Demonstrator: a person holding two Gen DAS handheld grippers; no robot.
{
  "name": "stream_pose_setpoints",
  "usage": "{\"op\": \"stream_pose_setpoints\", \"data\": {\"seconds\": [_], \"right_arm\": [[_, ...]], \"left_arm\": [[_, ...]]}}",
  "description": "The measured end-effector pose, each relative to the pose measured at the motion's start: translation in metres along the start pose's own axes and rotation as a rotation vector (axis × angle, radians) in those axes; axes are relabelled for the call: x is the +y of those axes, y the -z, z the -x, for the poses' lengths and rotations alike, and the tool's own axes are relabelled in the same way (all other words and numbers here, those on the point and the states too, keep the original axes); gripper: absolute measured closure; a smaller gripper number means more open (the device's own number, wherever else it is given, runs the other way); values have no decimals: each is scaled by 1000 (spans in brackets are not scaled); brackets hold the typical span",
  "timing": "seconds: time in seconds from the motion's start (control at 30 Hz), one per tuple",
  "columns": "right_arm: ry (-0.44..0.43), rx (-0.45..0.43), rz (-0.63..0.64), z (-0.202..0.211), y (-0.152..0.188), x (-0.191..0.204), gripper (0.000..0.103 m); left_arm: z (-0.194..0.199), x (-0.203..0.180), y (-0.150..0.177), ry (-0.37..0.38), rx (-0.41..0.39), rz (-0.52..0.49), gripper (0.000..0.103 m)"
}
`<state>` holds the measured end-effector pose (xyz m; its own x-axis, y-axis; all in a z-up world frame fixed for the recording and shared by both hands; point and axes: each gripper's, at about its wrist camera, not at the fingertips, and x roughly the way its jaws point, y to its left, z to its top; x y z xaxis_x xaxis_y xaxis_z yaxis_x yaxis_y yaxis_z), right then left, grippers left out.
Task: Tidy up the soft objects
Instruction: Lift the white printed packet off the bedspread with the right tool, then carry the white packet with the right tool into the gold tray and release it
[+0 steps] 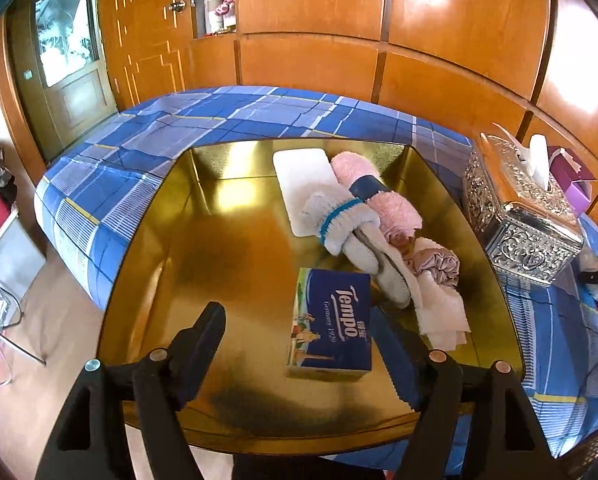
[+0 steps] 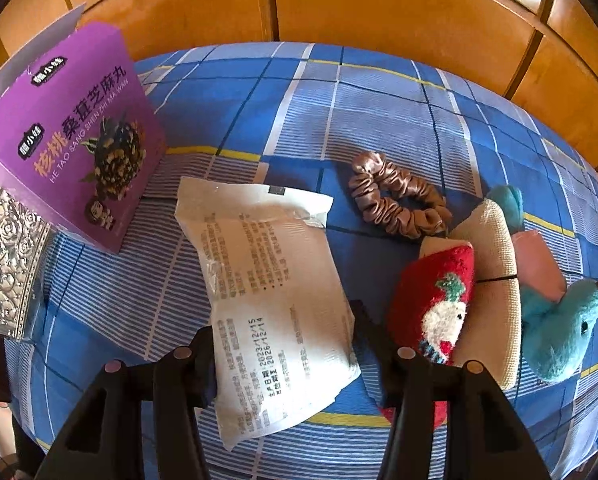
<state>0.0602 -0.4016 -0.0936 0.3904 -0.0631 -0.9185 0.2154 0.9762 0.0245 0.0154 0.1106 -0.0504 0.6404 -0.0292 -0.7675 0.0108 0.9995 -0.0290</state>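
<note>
On the bed (image 1: 227, 116), which is covered with a blue checked sheet, a shallow gold tray (image 1: 147, 240) fills the left wrist view. The left tongs (image 1: 295, 336) hang over the tray's near half with their jaws wide apart and nothing between the pads; a blue tissue pack (image 1: 331, 324) lies flat on the tray floor between the two tips, apparently just set down. Further right in the tray sit a white pad (image 1: 299, 184), a rolled pink towel (image 1: 379, 196), a grey sock (image 1: 339, 220) and pale folded cloths (image 1: 443, 300). Beyond the tray's right rim stands an ornate silver tissue box (image 1: 519, 216). In the right wrist view, a purple snack carton (image 2: 71, 140) leans at far left. The right tongs (image 2: 283, 340) straddle a white soft pack (image 2: 275, 292) lying on the sheet, jaws about half open, each pad close to an edge; whether they press on it I cannot tell. To its right lie a brown scrunchie (image 2: 395, 200), a red knitted pouch (image 2: 435, 304) and a blue plush bird (image 2: 563, 328). The step in hand looks like picking up the white pack: close evenly across its middle, lift straight up, and keep clear of the red pouch just beside the right tip.
</note>
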Motion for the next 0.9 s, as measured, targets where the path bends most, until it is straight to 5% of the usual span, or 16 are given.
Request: {"op": "stream_pose_setpoints", "data": {"seconds": [0.37, 0.63, 0.9], "right_arm": [[44, -22, 35, -2, 1, 8, 54], [-20, -83, -52, 18, -2, 1, 55], [39, -194, -81, 72, -57, 8, 55]], "left_arm": [[-1, 2, 2, -4, 5, -10, 27], [-1, -1, 1, -5, 8, -38, 27], [-2, 1, -8, 2, 5, -76, 27]]}}
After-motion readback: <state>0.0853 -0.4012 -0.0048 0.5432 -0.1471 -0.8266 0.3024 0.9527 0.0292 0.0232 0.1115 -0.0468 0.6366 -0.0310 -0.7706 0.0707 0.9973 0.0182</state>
